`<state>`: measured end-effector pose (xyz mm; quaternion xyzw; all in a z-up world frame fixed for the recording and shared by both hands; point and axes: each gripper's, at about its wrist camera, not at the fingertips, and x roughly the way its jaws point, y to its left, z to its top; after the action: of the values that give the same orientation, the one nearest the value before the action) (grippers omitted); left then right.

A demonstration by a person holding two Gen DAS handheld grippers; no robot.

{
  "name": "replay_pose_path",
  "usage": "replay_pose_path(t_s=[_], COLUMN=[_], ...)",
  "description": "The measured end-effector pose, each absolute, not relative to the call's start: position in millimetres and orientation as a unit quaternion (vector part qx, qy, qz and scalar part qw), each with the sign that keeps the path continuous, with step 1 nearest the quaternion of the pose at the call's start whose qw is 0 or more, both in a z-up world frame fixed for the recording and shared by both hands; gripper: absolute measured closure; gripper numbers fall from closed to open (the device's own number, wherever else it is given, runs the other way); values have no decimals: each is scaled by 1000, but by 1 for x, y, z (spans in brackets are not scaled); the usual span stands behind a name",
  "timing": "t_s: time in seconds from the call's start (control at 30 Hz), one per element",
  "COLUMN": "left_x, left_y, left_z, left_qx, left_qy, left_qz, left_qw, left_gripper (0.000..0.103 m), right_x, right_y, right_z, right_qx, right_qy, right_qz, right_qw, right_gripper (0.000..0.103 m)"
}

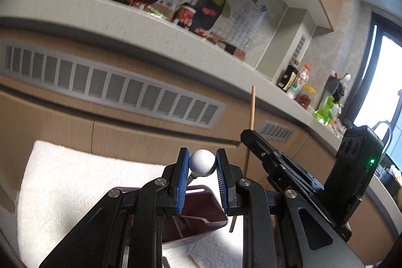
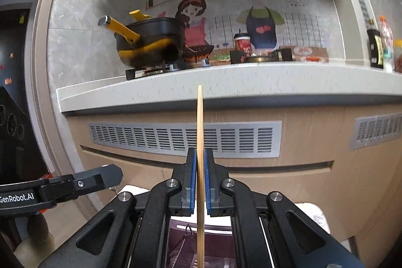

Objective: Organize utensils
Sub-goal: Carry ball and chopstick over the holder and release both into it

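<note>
My right hand-held gripper [image 2: 200, 182] clamps a chopstick [image 2: 200, 142] upright above the purple tray [image 2: 181, 243]; left hand-held gripper [image 1: 202, 167] pinches a ball-topped utensil [image 1: 202, 162] (neither in yet). Another stick [image 1: 193, 261] lies beside the tray.

Two matte black linkage grippers, the left gripper [image 1: 202, 176] and the right gripper [image 2: 200, 182], each with ribbed blue pads [image 2: 192, 182] lining the jaws, round silver pivot screws [image 2: 173, 183], white "GenRobot.AI" lettering along one arm, and a small green light on a black camera housing [image 1: 351, 175].
</note>
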<state>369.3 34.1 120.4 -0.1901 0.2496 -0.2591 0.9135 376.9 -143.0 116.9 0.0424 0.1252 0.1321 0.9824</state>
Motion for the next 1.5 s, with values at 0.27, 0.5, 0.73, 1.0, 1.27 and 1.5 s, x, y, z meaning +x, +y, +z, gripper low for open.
replay_pose_path(t_s=[0.27, 0.5, 0.73, 1.0, 1.27, 1.5], left_x=[382, 377, 343, 288, 232, 189], left_y=[34, 31, 38, 46, 44, 9], left_z=[90, 72, 63, 37, -7, -34], left_qx=[-193, -187, -163, -127, -95, -32], left_qy=[279, 309, 310, 342, 396, 426], left_qz=[-248, -241, -205, -168, -153, -178], left_qw=[907, 901, 914, 916, 901, 887], left_gripper=[80, 65, 57, 51, 47, 47], right_x=[399, 395, 366, 309, 246, 210], right_y=[-141, -140, -150, -167, -180, -186], right_z=[83, 52, 29, 9, -9, -39], right_qx=[38, 15, -6, -23, -41, -62], right_qy=[146, 189, 235, 275, 297, 337], right_qz=[130, 132, 108, 78, 64, 49], right_qw=[980, 973, 966, 958, 952, 938], right_gripper=[98, 94, 73, 54, 28, 26])
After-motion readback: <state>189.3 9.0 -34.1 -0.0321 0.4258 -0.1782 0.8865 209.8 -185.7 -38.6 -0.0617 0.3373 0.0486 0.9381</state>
